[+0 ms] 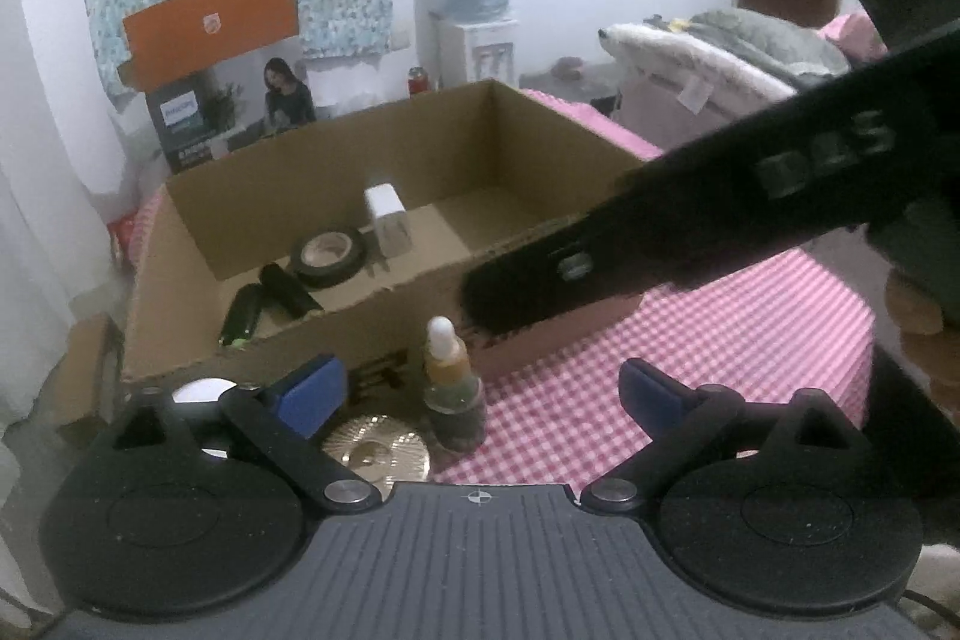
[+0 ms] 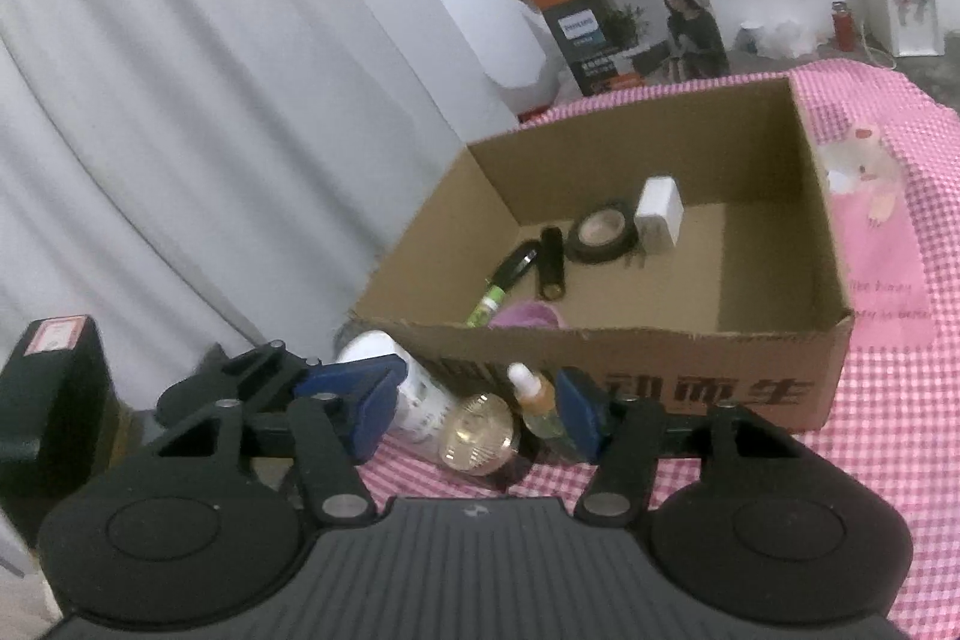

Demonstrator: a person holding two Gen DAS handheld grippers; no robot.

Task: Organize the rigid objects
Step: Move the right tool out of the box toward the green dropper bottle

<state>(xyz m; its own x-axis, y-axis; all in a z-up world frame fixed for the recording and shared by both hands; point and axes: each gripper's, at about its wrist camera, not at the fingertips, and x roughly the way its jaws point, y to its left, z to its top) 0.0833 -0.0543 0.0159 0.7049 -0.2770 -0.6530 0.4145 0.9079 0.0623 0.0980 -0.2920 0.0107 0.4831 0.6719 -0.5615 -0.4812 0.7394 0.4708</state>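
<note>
An open cardboard box [image 1: 336,340] [image 2: 660,358] on the pink checked cloth holds a black tape roll [image 1: 329,253] [image 2: 602,232], a white charger [image 1: 387,217] [image 2: 659,214], a green-tipped marker [image 2: 501,289] and a black tube [image 2: 551,262]. In front of the box stand a dropper bottle [image 1: 453,388] [image 2: 536,400], a gold-lidded jar [image 1: 375,451] [image 2: 477,433] and a white bottle [image 1: 201,391] [image 2: 414,397]. My left gripper [image 1: 480,394] is open wide, and the dropper bottle stands untouched between its fingers. My right gripper [image 2: 477,406] is open with these three framed between its pads.
A purple item [image 2: 528,317] lies at the box's near wall. The right gripper's dark arm [image 1: 690,220] crosses above the box front. A black block with a red label [image 2: 48,388] stands at the left. An orange-topped carton [image 1: 222,70], curtain, water dispenser [image 1: 480,40] and bedding lie beyond.
</note>
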